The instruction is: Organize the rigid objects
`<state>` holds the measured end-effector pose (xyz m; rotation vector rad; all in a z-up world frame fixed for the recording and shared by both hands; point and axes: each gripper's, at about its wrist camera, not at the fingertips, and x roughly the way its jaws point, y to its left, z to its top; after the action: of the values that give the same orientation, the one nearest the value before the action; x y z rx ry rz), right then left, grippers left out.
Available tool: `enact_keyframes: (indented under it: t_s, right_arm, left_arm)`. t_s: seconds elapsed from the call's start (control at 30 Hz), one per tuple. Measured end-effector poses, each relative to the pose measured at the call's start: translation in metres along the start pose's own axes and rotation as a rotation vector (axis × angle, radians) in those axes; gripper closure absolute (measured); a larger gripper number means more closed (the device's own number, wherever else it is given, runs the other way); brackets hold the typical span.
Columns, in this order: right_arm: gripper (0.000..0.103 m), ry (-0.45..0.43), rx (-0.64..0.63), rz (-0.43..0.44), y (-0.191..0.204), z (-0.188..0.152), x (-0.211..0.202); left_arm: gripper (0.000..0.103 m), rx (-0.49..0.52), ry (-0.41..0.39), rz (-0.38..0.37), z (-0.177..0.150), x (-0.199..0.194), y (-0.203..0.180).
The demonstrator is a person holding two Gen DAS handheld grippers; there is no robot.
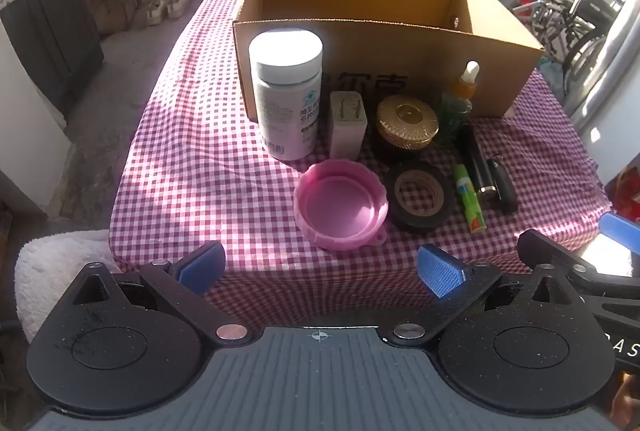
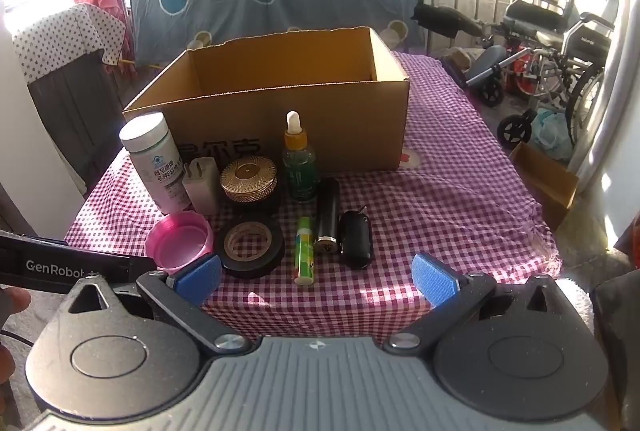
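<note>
"GenRobot" lettering [image 2: 56,265] (partly cut off, seemingly) marks left gripper [image 1: 320,267].

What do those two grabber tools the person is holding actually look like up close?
They look alike. The left gripper and the right gripper each have a ribbed grey body with a small crosshair mark, two round black discs, and black linkage arms ending in blue textured pads. The left tool's side, seen from the right camera, bears white "GenRobot" lettering.

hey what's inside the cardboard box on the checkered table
Only bare inner walls of the cardboard box show, with nothing poking above its rim. Its near wall hides the floor in both views, so low contents cannot be ruled out.
</note>
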<state>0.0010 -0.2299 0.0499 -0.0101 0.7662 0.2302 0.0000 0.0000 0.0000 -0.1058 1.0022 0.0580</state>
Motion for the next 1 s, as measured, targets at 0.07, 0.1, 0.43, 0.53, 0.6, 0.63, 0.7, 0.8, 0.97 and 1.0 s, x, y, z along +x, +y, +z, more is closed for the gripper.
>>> enact_keyframes:
  t_s: [0.07,0.1,0.43,0.53,0.6,0.63,0.7,0.8,0.97,1.0]
  right_arm:
    - [0.000,0.000,-0.001,-0.003,0.000,0.000,0.000]
    - [0.000,0.001,-0.001,-0.003,0.000,-0.001,-0.001]
    - [0.000,0.000,0.000,-0.008,-0.002,0.000,-0.003]
    - [0.000,0.008,0.000,-0.013,-0.001,0.000,0.001]
    - [0.000,0.011,0.001,-0.014,-0.001,0.000,0.002]
    - [0.000,0.011,0.001,-0.014,-0.001,-0.001,0.003]
    - [0.000,0.012,0.000,-0.015,-0.002,-0.001,0.003]
    - [0.000,0.013,-0.001,-0.015,-0.001,-0.001,0.003]
    - [0.000,0.021,-0.008,-0.013,0.000,-0.001,0.004]
    - [0.000,0.022,-0.009,-0.014,0.000,-0.001,0.005]
  left_arm:
    - [0.000,0.001,-0.005,0.004,0.000,0.000,0.000]
    - [0.000,0.002,-0.006,0.007,0.000,0.000,0.000]
    - [0.000,-0.024,-0.013,0.025,-0.003,-0.001,0.008]
    - [0.000,-0.026,-0.012,0.032,-0.001,-0.002,0.007]
    - [0.000,-0.027,-0.014,0.034,-0.001,-0.002,0.007]
    - [0.000,-0.028,-0.015,0.035,-0.001,-0.002,0.008]
    - [0.000,-0.030,-0.014,0.036,-0.001,-0.002,0.009]
    - [0.000,-0.032,-0.013,0.036,-0.001,-0.002,0.010]
    - [0.000,-0.031,-0.015,0.040,-0.002,-0.002,0.011]
    - [0.000,-0.031,-0.014,0.041,-0.002,-0.002,0.011]
